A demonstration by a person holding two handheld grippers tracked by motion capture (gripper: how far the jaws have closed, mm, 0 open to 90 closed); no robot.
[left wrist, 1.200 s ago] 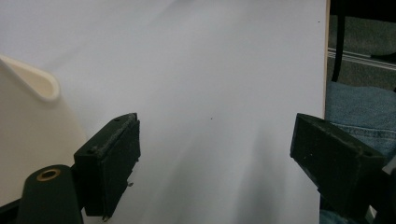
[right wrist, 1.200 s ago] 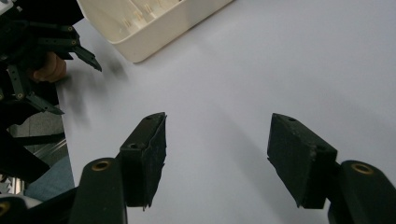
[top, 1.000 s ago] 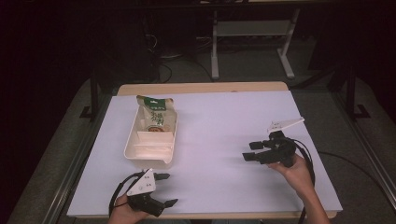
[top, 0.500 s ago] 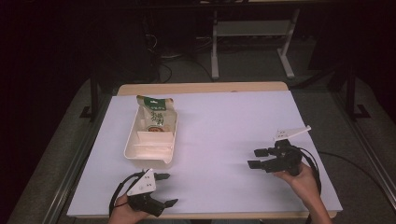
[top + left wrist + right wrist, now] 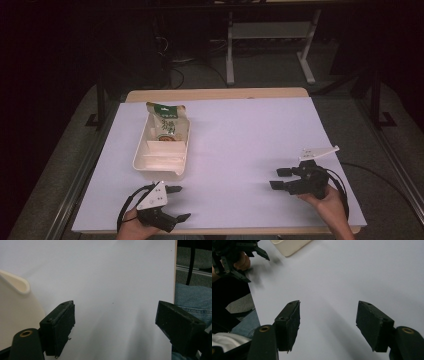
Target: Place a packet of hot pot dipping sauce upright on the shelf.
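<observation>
A cream divided tray [image 5: 141, 162] stands left of the table's middle, and a green-topped snack bag [image 5: 166, 123] leans in its far compartment. My left gripper [image 5: 180, 203] rests at the front edge just below the tray, open, with bare table between its jaws [image 5: 113, 322]. The tray's rounded corner [image 5: 17, 302] lies just left of that gripper's left jaw. My right gripper [image 5: 278, 178] sits low at the front right, open and holding nothing [image 5: 328, 325]. The left gripper [image 5: 234, 258] appears far off in the right gripper view.
White sheet [image 5: 240, 135] covers the table, with a wooden strip [image 5: 215, 94] along the far edge. A metal stand [image 5: 270, 35] and cables sit on the dark floor beyond. Blue denim [image 5: 190, 300] lies past the table's front edge.
My right gripper has drawn back toward the front right corner of the table and dropped lower. The left gripper, tray and bag have stayed put.
</observation>
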